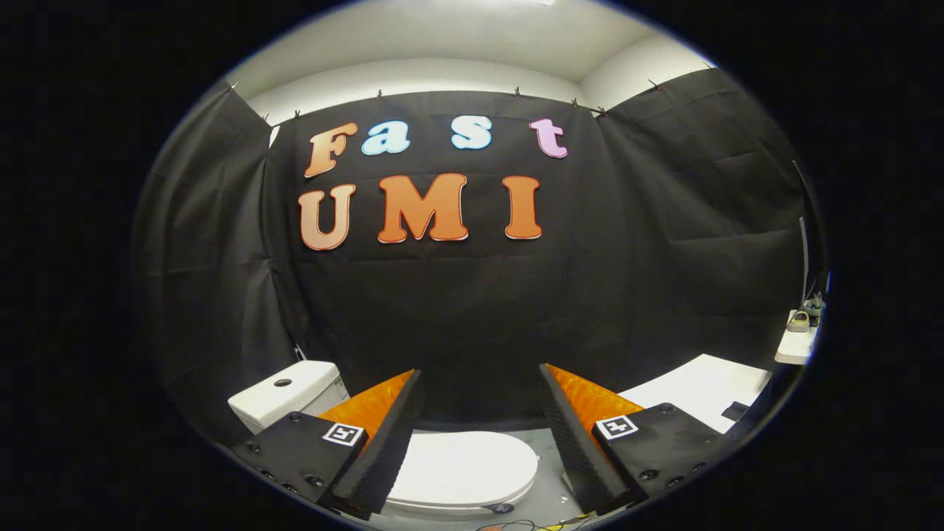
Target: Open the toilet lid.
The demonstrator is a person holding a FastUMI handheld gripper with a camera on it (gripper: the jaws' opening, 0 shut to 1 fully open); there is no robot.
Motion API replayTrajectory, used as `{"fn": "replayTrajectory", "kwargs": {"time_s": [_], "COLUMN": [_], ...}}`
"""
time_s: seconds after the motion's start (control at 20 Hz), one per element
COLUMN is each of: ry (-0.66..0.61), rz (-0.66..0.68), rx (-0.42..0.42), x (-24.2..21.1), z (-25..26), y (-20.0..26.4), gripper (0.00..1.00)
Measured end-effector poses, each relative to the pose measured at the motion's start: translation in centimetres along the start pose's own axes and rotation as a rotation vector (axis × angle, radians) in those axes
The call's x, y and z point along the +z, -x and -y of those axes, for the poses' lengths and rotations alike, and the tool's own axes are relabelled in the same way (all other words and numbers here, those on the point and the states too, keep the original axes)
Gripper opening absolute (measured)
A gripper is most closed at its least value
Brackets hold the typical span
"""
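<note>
The gripper [479, 380] is seen with its jaws spread wide apart. Nothing is held between the two fingers, and no contact with any surface is observed at either fingertip. The left finger [383, 442] and the right finger [571, 442] are set at mirrored angles, flaring outward toward their tips. A square printed marker is carried on each finger mount.

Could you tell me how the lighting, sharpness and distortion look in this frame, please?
Gripper view: strong fisheye bending, so the cloth wall bows outward; focus is sharp throughout; light is even, bright on the closed lid and tank without harsh glare; the open gripper hangs above the lid, touching nothing.
</note>
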State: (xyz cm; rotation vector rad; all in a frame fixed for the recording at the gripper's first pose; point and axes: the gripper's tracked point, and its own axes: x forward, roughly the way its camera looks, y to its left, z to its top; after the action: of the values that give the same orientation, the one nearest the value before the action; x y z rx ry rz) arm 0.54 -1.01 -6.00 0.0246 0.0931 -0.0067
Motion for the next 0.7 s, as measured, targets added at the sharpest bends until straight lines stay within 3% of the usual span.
{"fn": "replayTrajectory", "kwargs": {"time_s": [0.7], "ry": [-0.093], "rz": [-0.352], "rx": [-0.076], "x": [-20.6], "z": [5.0], "y": [-3.4], "gripper": [0.99]}}
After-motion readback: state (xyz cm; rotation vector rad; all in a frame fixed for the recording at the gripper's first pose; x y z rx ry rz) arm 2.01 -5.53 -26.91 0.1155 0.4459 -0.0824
